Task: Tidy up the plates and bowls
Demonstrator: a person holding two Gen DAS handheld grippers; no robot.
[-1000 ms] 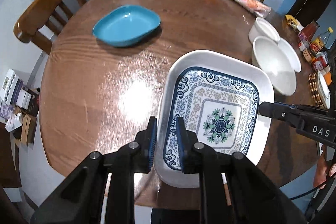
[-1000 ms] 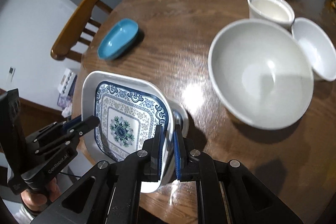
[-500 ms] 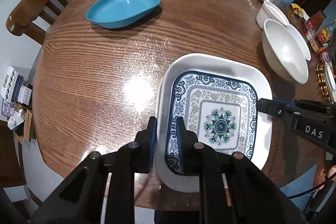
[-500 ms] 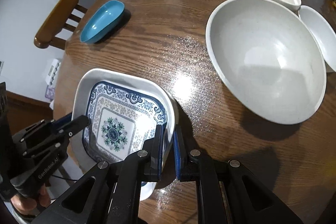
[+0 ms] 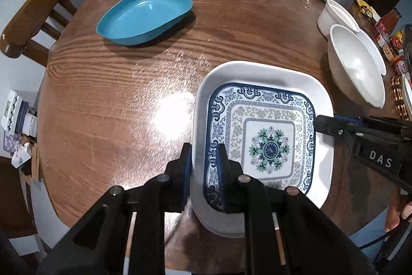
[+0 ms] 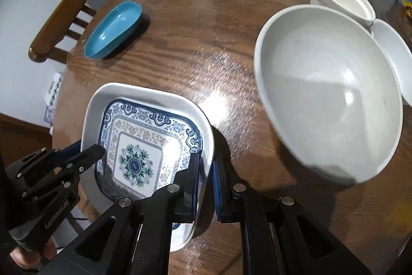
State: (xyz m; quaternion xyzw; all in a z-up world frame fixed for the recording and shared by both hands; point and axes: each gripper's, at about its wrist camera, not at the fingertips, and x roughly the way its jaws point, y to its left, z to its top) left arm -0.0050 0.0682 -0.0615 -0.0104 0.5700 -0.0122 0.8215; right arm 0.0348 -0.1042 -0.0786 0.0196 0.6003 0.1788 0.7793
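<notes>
At the desk's far-left part sits a shallow teal ceramic dish, well clear of the action. Near the desk's front edge, the square white plate with a blue-and-green floral pattern is gripped from both sides: the left claw is clamped on its left rim, and the right claw is clamped on its right rim. In the left wrist view the plate's near edge seems to overhang the round wooden desk.

Risks, as I judge them: each claw pinches only a thin, glossy rim, so uneven lowering could tilt the plate and let it slip. If it is released while overhanging, it could tip off the front edge. To the right, the large white bowl stands near; a sideways drift could knock the plate against it.
</notes>
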